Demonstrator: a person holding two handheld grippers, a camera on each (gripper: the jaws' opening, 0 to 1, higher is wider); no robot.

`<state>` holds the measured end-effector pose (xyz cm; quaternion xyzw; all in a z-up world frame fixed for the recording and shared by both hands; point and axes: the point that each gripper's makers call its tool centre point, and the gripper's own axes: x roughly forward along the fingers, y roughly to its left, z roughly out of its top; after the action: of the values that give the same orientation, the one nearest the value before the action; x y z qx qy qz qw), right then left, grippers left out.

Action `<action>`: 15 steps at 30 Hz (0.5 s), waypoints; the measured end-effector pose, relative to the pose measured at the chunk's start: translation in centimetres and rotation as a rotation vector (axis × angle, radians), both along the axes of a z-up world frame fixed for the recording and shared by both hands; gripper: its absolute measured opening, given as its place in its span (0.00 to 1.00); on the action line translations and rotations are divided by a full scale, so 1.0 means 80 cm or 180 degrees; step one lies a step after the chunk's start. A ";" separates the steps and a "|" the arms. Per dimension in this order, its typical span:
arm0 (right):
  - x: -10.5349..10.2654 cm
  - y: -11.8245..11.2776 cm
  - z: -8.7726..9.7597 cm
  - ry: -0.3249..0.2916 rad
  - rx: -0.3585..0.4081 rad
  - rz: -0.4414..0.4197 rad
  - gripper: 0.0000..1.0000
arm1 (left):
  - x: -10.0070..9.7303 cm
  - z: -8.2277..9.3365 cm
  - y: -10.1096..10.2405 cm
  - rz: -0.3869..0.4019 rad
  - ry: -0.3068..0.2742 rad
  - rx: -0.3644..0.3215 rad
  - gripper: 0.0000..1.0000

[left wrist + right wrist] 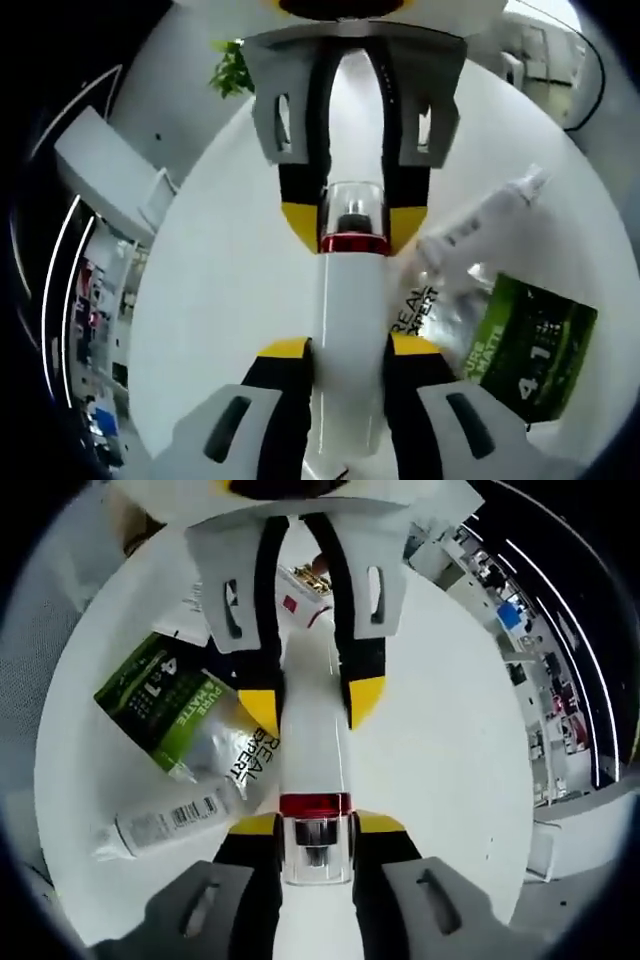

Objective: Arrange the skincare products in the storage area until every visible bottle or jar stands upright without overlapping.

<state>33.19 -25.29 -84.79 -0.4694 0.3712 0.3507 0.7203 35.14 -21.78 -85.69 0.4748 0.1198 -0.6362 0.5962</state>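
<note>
Clearly the work is far from finished. A white pump bottle (pixel 350 330) with a red collar and clear cap lies level above the round white worktop (pixel 220 280), gripped at both ends: the left hand-held gripper (pixel 348 350) is closed around its body, the right hand-held gripper (pixel 315 825) closed around its cap end. Beside the bottle, a green-labelled tube (pixel 165 705) and a slim white tube (pixel 165 825) lie flat and overlapping on the worktop. By my reading nothing stands upright yet; every piece awaits setting up.

Both tongs (pixel 348 345) (pixel 355 215) clamp white bottle (pixel 350 340).
</note>
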 end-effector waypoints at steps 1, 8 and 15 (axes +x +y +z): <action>-0.002 0.002 0.007 -0.0014 -0.0016 0.0042 0.24 | -0.001 0.003 0.000 0.0018 0.0000 -0.0034 0.24; -0.010 0.012 0.038 -0.0057 -0.0220 0.0315 0.24 | -0.012 0.026 0.005 0.0135 0.0026 -0.0299 0.23; -0.019 0.023 0.066 -0.0201 -0.0437 0.0559 0.25 | -0.023 0.045 0.013 0.0264 -0.0026 -0.0640 0.23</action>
<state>31.64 -23.42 -79.51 -0.5592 0.3289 0.3713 0.6643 33.30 -20.71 -82.08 0.4098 0.0724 -0.6179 0.6671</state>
